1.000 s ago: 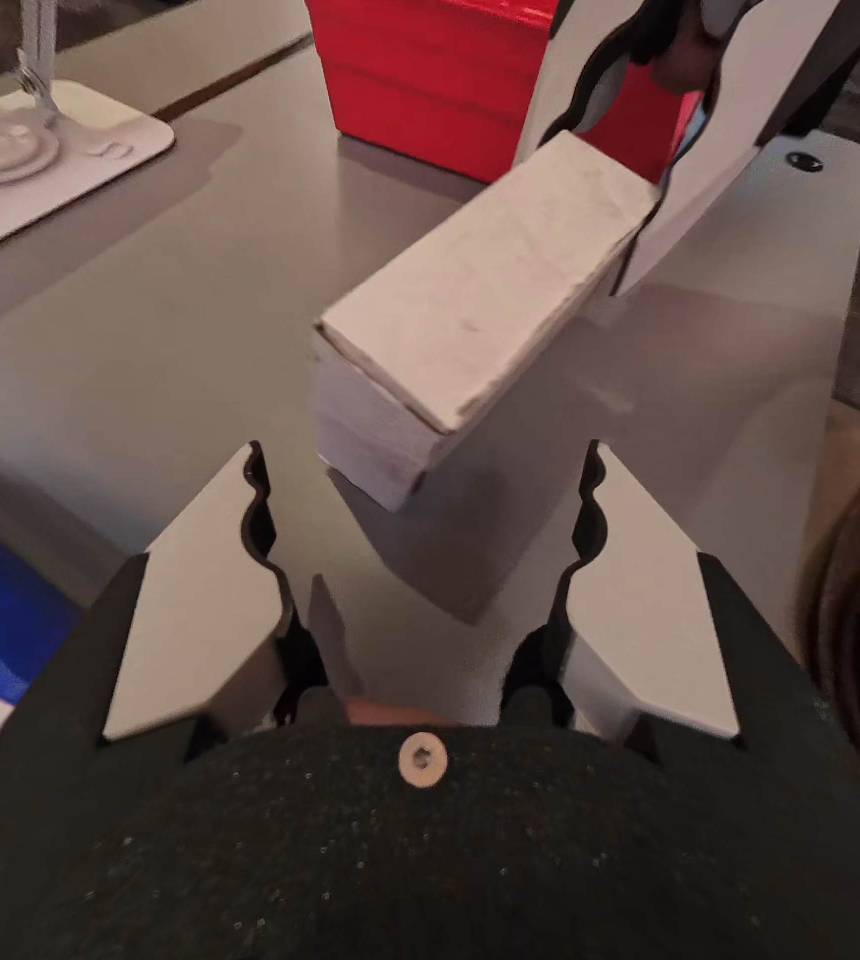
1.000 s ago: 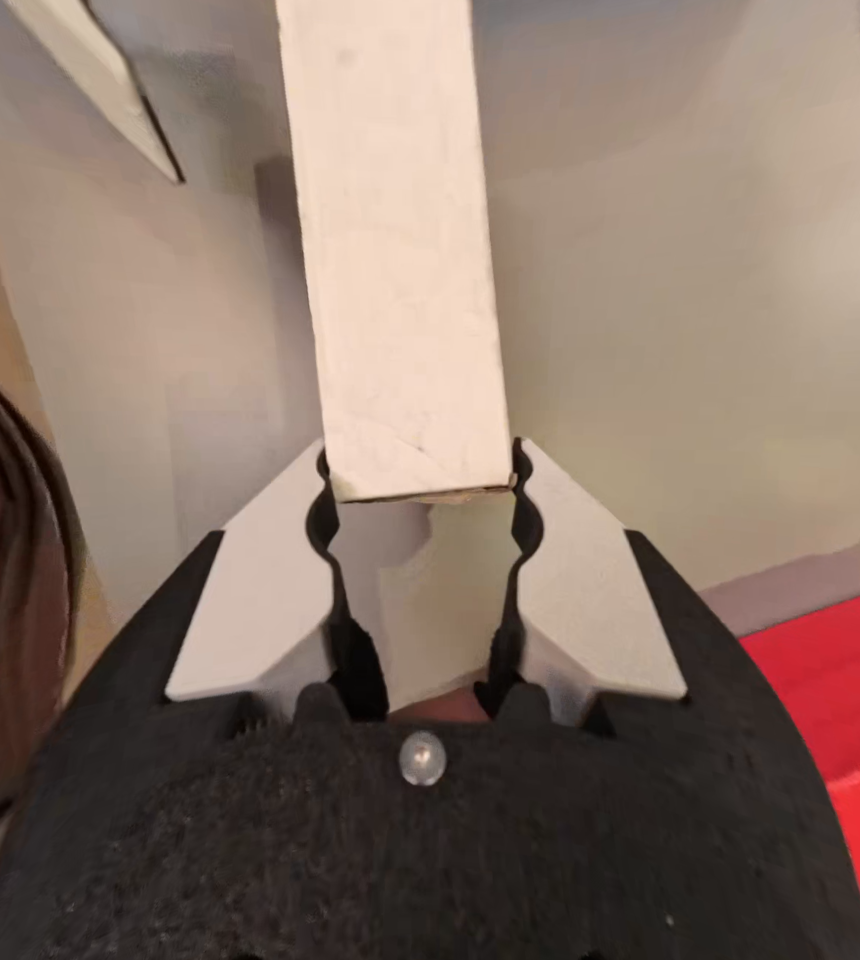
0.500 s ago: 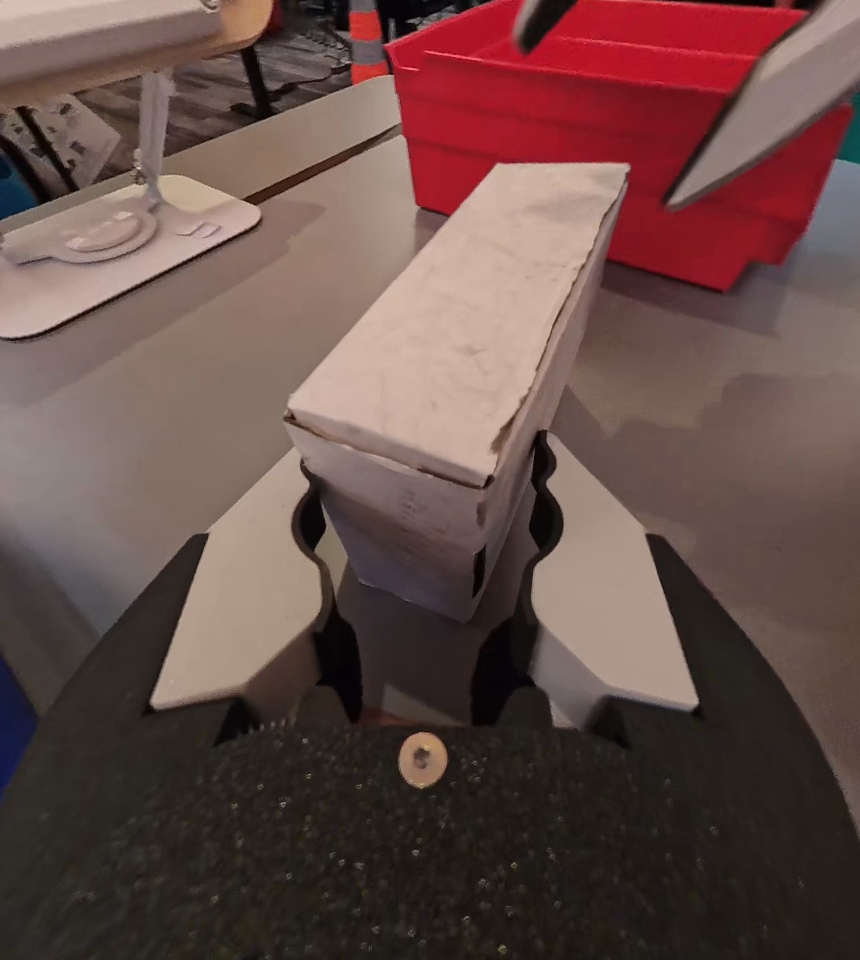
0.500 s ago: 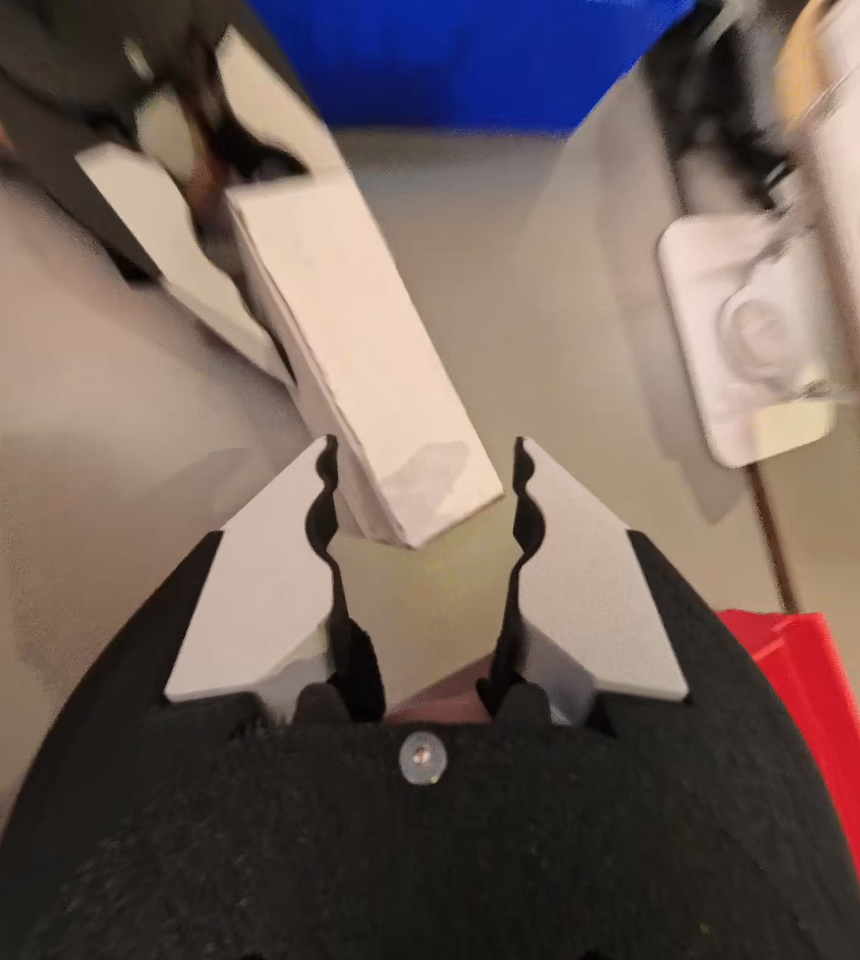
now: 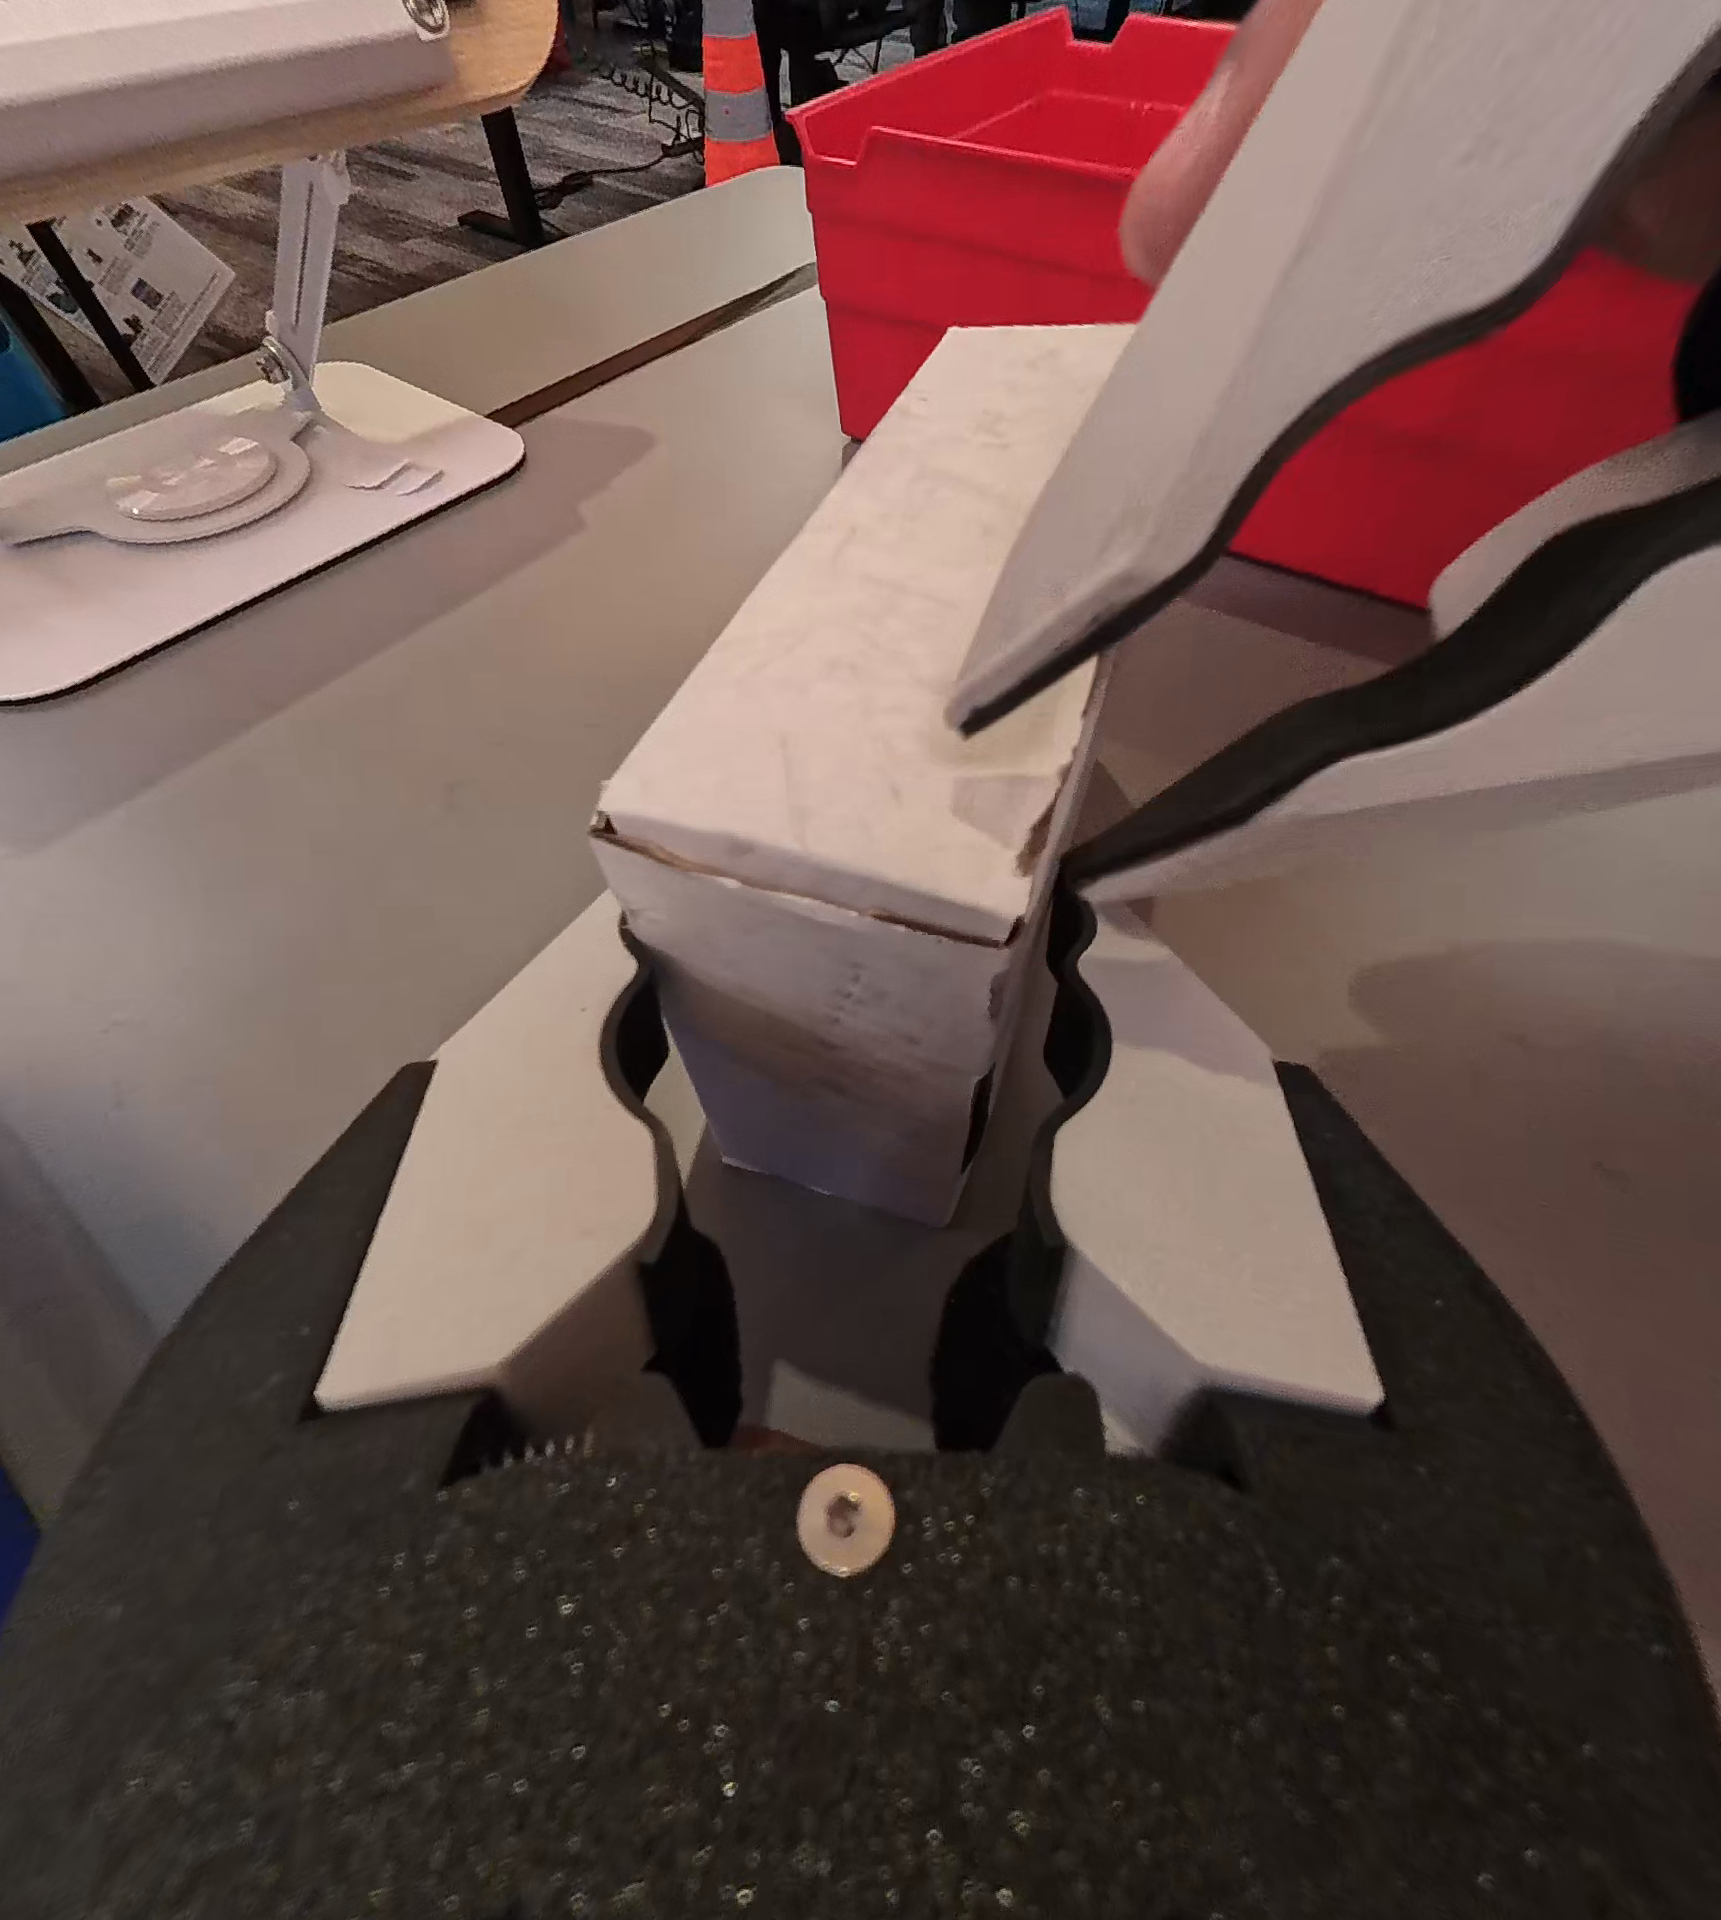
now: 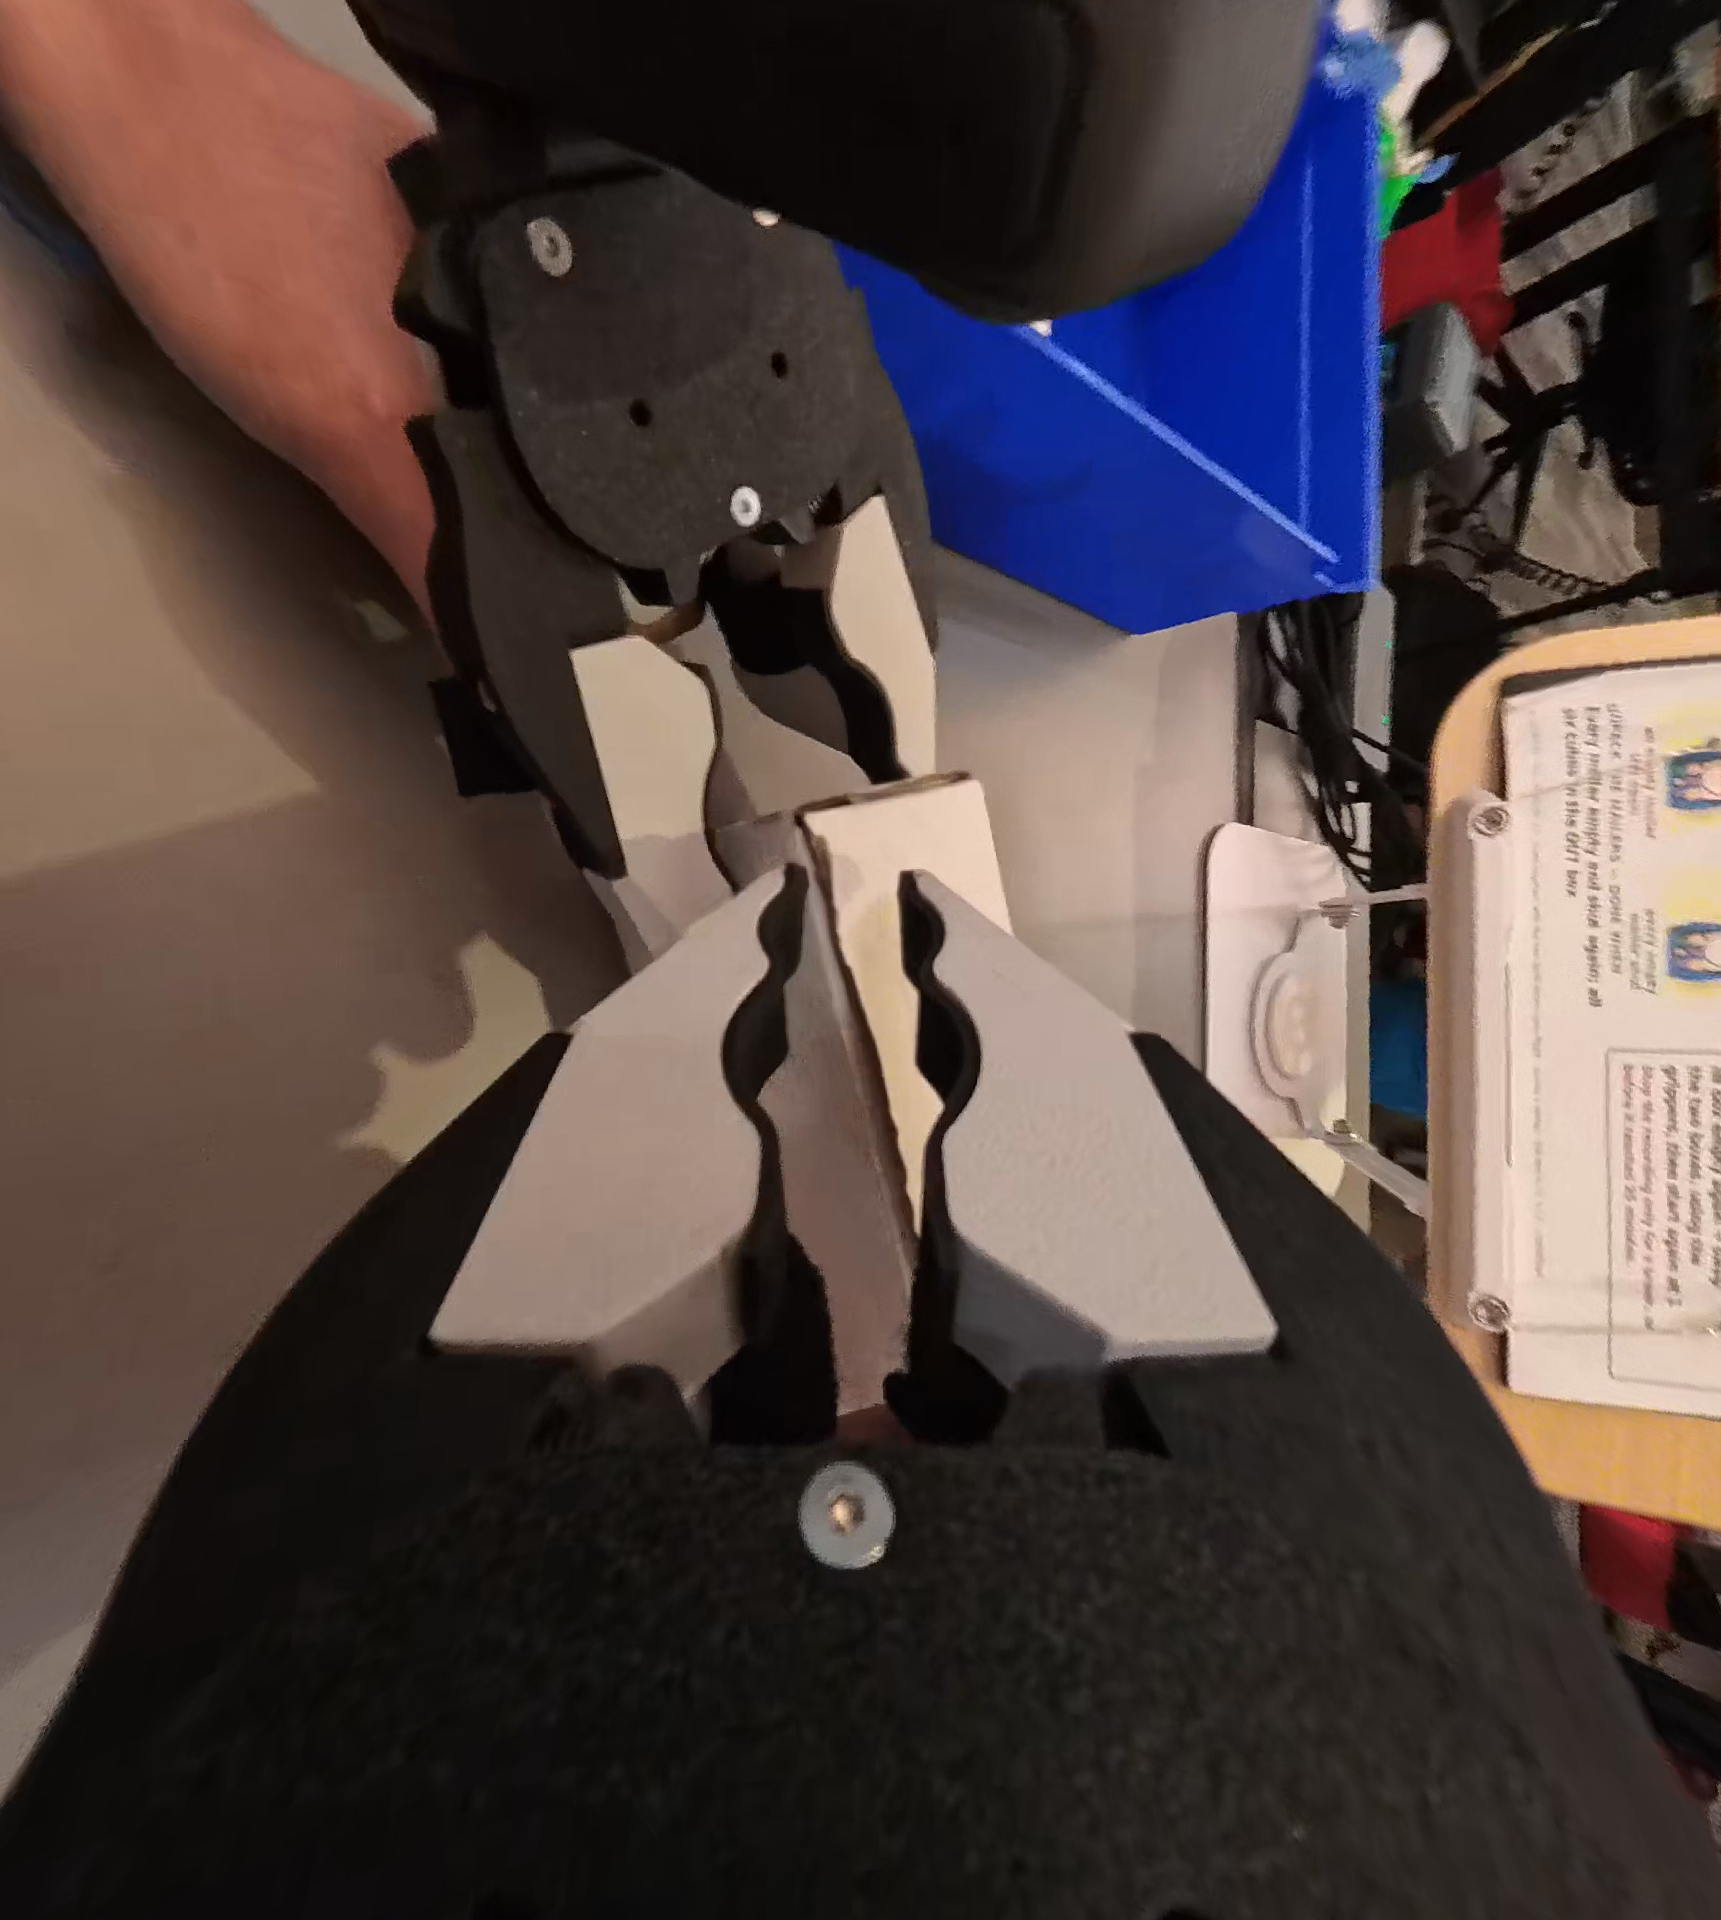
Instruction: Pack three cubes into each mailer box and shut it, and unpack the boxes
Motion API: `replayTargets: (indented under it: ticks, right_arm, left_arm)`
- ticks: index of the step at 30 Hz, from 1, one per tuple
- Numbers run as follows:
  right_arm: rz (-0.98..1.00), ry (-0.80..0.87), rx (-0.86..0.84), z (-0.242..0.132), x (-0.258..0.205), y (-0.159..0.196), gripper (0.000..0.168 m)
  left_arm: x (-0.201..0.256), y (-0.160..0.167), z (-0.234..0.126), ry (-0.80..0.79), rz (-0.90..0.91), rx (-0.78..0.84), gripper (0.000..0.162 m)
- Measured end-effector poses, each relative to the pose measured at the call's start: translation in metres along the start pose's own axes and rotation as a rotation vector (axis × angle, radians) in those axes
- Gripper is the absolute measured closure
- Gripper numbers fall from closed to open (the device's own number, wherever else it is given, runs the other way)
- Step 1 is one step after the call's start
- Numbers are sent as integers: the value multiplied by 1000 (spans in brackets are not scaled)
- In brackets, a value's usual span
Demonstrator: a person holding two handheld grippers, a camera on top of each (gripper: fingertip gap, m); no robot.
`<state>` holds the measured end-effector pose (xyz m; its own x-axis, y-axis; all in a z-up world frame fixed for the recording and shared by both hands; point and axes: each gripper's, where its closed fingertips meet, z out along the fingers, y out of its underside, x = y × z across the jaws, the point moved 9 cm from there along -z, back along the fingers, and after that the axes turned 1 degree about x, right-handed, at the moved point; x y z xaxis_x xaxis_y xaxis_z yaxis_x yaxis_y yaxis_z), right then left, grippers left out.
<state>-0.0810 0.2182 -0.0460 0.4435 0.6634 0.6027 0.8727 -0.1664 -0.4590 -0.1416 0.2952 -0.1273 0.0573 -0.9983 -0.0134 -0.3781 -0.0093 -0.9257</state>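
A long white mailer box (image 5: 866,623) lies shut on the grey table (image 5: 264,831), pointing away from me. My left gripper (image 5: 851,935) is shut on its near end, one finger on each side wall. My right gripper (image 5: 1022,795) comes in from the upper right and is closed on the lid's right long edge near that same end, with one finger on the lid top and the other against the side. In the right wrist view, the box edge (image 6: 929,852) runs between the right gripper's (image 6: 853,878) narrow jaws, and the left gripper (image 6: 773,842) holds the box's far end. No cubes show.
A red bin (image 5: 991,239) stands just beyond the box. A blue bin (image 6: 1147,447) is behind the left gripper. A white stand base (image 5: 201,520) sits at the far left, under a wooden board with a printed sheet (image 6: 1625,1039). A person's hand (image 6: 264,312) holds the left gripper. Left tips to right tips: about 7 centimeters.
My right gripper let go of the box's far end, swung round and closed on the lid's edge. My left gripper closed on the near end. The box now rests level.
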Motion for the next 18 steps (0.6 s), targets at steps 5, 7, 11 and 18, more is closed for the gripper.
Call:
replayTargets:
  ticks: [5, 7, 11, 18]
  right_arm:
    - [-23, -50, -13, 7, 1, 1, 156]
    - [-10, -103, -13, 5, 4, 1, 158]
    - [-11, -203, -20, 5, 11, 1, 164]
    - [-13, -205, -6, -1, 20, -3, 168]
  left_arm:
    - [-1, 0, 0, 10, 3, 1, 92]
    - [0, 0, -1, 16, 14, 2, 93]
    - [-1, 1, -1, 22, 14, 3, 94]
    - [1, 1, 0, 18, 34, 4, 95]
